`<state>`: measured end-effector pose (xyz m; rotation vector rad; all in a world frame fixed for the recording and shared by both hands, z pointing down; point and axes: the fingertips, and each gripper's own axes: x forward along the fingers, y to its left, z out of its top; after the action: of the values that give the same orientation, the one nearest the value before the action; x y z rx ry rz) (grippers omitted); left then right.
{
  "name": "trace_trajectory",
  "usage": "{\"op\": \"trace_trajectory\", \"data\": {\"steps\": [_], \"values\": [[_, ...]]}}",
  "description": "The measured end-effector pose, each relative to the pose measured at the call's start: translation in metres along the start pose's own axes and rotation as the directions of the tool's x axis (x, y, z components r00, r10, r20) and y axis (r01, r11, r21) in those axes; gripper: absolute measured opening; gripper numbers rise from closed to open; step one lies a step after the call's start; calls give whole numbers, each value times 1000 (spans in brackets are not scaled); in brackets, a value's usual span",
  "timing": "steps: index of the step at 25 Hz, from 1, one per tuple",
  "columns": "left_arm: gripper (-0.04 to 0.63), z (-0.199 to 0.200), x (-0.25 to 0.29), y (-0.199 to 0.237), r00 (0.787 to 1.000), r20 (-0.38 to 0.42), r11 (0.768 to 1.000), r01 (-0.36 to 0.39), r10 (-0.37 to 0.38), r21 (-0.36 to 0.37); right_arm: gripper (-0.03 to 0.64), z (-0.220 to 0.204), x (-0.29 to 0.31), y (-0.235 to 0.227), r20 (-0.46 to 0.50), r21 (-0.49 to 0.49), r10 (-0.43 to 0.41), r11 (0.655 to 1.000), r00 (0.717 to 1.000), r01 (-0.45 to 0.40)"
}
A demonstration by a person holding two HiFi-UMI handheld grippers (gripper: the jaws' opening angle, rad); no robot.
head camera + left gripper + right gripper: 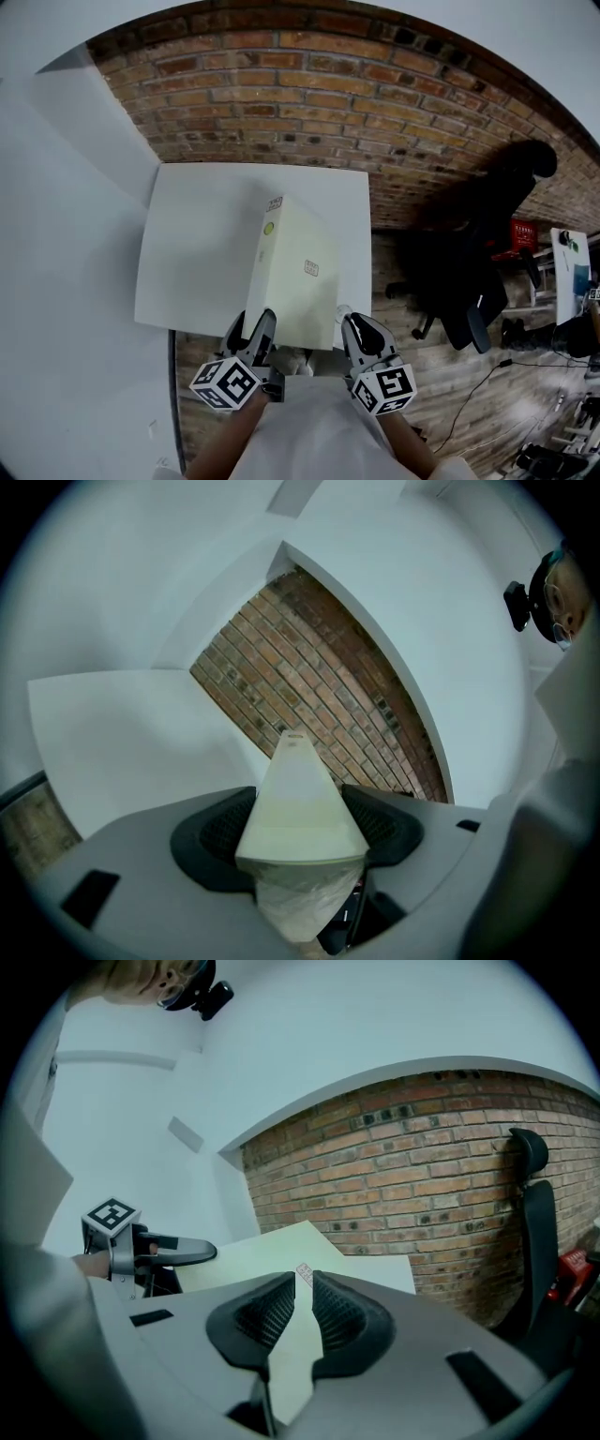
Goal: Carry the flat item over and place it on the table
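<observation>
Black ribbed jaws of the left gripper (pixel 298 829) and the right gripper (pixel 298 1316) are each clamped on the near edge of the pale cream flat item (pixel 295 267), 1 near each corner. The item sits over the right half of the white table (pixel 192 244), its near edge overhanging the table's front edge; whether it touches is unclear. Let go here, it could tip off that edge, and an uneven release by the 2 grippers could twist it.

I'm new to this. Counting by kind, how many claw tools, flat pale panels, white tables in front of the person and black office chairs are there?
Flat item: 1
Grippers: 2, the left gripper and the right gripper, both shut on the flat item
Table: 1
Office chair: 1
Total: 5
</observation>
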<state>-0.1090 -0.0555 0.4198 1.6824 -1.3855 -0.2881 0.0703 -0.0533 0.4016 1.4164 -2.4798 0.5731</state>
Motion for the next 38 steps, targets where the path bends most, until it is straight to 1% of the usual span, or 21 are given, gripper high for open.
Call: {"op": "trace_trajectory", "data": {"steps": [2, 8, 12, 18, 21, 24, 27, 31, 33, 38], "values": [[297, -4, 8, 0, 1000, 2, 1000, -6, 6, -10, 78, 0, 3, -7, -4, -9, 10, 1000, 1000, -10], [297, -17, 33, 0, 1000, 2, 1000, -19, 19, -25, 78, -5, 15, -33, -27, 5, 5, 1000, 1000, -5], [296, -21, 47, 5, 1000, 3, 999, -20, 21, -41, 78, -4, 24, -46, -18, -3, 10, 1000, 1000, -10], [296, -29, 67, 13, 999, -4, 998, -42, 42, -43, 78, -11, 32, -69, -22, -4, -13, 1000, 1000, 13], [297, -33, 75, 17, 999, 3, 997, -53, 53, -63, 78, -17, 35, -77, -28, -3, -9, 1000, 1000, 9], [296, -37, 82, 20, 998, 8, 996, -63, 64, -59, 78, -20, 37, -83, -34, 10, -13, 1000, 999, 13], [296, -41, 88, 21, 998, 21, 997, -56, 58, -60, 78, -22, 39, -87, -42, 17, -14, 1000, 999, 14], [296, -46, 98, 24, 998, 35, 998, -42, 44, -53, 78, -27, 45, -91, -54, 22, -6, 1000, 999, 7], [296, -49, 104, 27, 999, 40, 999, -32, 33, -38, 78, -30, 48, -93, -59, 26, -3, 1000, 998, 5], [298, -62, 116, 31, 1000, 24, 998, -17, 15, 61, 78, -36, 52, -96, -71, 40, 3, 999, 997, 0]]}}
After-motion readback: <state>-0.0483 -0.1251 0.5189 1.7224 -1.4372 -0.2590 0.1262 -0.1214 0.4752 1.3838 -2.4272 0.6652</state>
